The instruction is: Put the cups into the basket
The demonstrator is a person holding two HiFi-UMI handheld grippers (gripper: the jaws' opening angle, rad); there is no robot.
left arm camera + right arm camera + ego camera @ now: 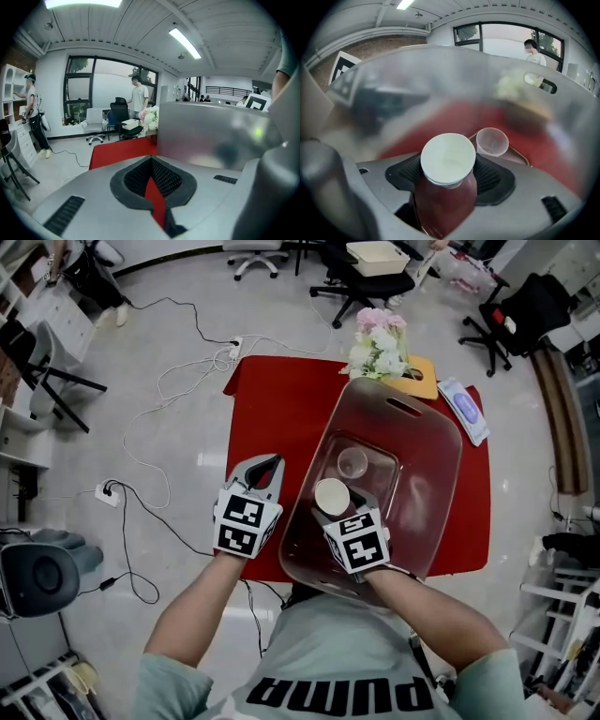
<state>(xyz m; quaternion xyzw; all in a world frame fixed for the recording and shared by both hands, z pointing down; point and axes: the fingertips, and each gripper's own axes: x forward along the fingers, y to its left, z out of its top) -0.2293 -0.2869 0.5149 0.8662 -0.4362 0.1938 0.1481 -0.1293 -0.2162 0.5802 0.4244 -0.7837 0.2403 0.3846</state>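
- My left hand-held gripper [265,470] hangs over the red surface [272,409], clenched on nothing, just left of the translucent brownish plastic basket [441,456].
- My right hand-held gripper [334,506] grasps a dark red paper cup with a white inside [332,495], held within the basket.
- A clear plastic cup [352,462] stands on the basket floor just beyond it.
- My grey shirt [309,652] reads "puma".

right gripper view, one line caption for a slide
Right gripper holds a white-lined red cup inside the translucent basket, with a clear plastic cup standing on its floor just beyond.
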